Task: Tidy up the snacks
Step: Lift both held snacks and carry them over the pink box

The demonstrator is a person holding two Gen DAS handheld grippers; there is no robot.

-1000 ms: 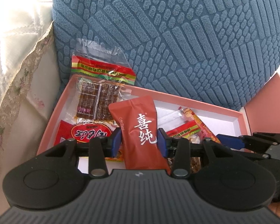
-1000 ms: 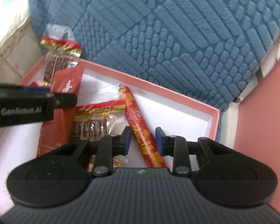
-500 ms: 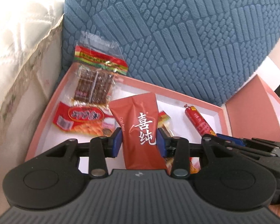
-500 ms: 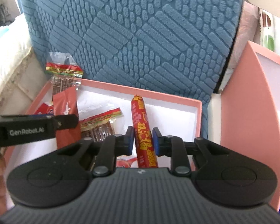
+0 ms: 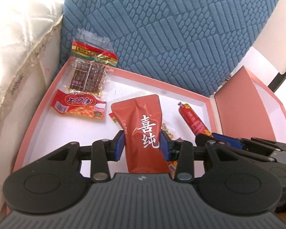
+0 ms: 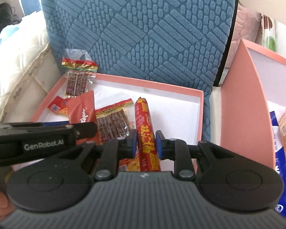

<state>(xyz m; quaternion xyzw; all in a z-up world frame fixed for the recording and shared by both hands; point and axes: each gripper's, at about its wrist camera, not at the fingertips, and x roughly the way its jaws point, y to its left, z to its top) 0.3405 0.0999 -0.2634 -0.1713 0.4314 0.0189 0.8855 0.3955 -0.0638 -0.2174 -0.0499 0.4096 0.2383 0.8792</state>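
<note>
Between the left gripper's (image 5: 141, 145) blue pads sits a clamped rust-red pouch (image 5: 143, 131) with white Chinese characters and "O la Pang"; the right gripper (image 6: 146, 144) is clamped on a red sausage stick (image 6: 145, 131) with yellow print. Both hang over the pink box (image 6: 199, 114); bare white floor lies ahead and right of the sausage up to the rim. Beyond the left tongs: peanut packet (image 5: 79, 107), clear jerky pack (image 5: 88, 72) leaning on the far-left rim against the blue cushion (image 5: 171, 28).

The lower end of the red pouch (image 5: 143, 133) is hidden behind the left gripper (image 5: 141, 146) body. The sausage (image 6: 146, 133) disappears below the right gripper (image 6: 146, 143). An orange packet (image 6: 129, 163) under it is mostly covered, perhaps peanuts. At the right edge, a blue-white bag (image 6: 280, 152) is cut off, its print unreadable.
</note>
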